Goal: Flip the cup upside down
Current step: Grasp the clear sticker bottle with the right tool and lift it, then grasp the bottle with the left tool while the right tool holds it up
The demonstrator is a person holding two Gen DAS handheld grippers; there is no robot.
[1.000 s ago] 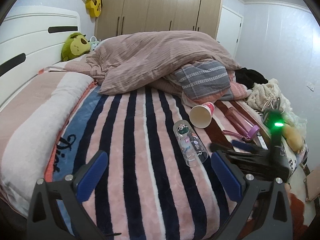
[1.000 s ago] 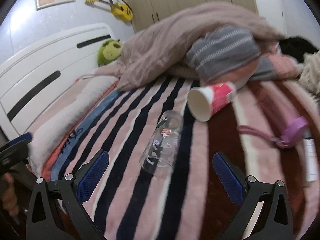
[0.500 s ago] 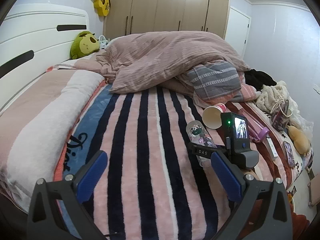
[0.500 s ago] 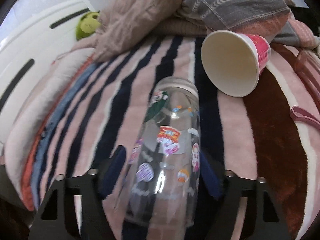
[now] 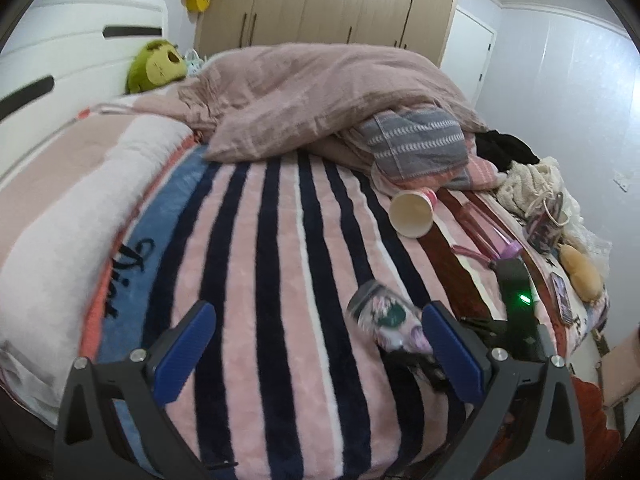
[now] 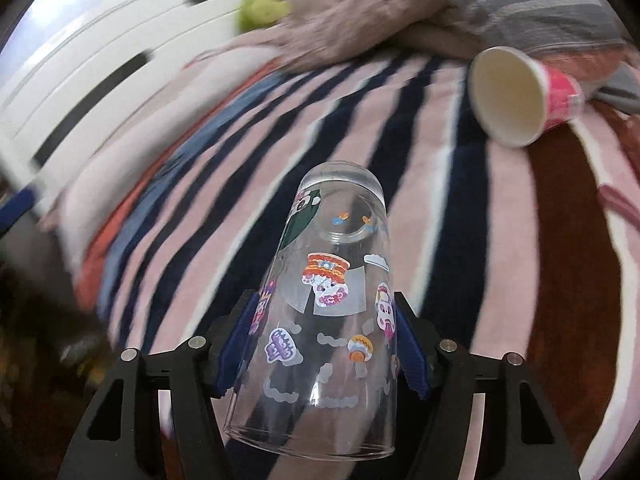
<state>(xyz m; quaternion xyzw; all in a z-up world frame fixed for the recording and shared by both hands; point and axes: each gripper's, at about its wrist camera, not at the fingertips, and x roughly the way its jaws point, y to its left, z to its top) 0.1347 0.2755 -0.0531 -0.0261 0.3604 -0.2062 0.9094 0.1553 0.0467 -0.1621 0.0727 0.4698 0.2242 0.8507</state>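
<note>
A clear glass cup (image 6: 328, 300) with cartoon stickers is clamped between my right gripper's (image 6: 326, 332) blue pads, its base pointing away and its open mouth toward the camera. It is lifted off the striped blanket (image 6: 440, 216). In the left wrist view the same cup (image 5: 386, 318) shows blurred beside my left gripper's right pad, with the right gripper's black body (image 5: 520, 312) behind it. My left gripper (image 5: 320, 344) is open and empty over the blanket.
A red-and-white paper cup (image 6: 520, 96) lies on its side, also in the left wrist view (image 5: 412, 214). A pink duvet (image 5: 320, 100) and a grey pillow (image 5: 416, 144) are piled behind. A pink strap (image 5: 480, 248), a phone and clutter sit at the right bed edge.
My right gripper closed on the glass cup and lifted it off the blanket, tilting it. The left gripper drifted nearer the cup and stayed open.
</note>
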